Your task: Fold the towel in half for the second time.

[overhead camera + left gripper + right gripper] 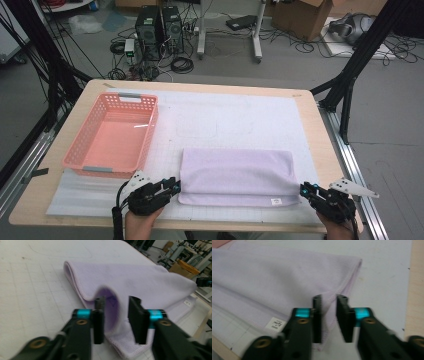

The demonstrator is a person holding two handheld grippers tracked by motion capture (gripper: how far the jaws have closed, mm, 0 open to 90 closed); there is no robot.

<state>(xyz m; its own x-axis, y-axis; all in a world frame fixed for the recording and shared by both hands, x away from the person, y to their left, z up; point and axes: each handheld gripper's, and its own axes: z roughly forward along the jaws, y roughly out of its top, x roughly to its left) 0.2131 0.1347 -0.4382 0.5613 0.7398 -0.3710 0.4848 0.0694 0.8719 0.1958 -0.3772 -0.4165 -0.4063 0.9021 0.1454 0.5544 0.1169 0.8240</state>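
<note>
On the surface (320, 145) the folded lilac towel (235, 175) is left released between parted fingers of the left gripper (176, 187) and right gripper (303, 189), while the pink basket (80, 150) is judged yet to be filled.

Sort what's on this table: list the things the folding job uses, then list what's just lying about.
In use:
- lilac towel, folded on the white mat
- left gripper, fingers open around the towel's near left corner
- right gripper, fingers open at its near right corner

Lying about:
- pink basket, nothing in it
- computer towers on the floor
</note>
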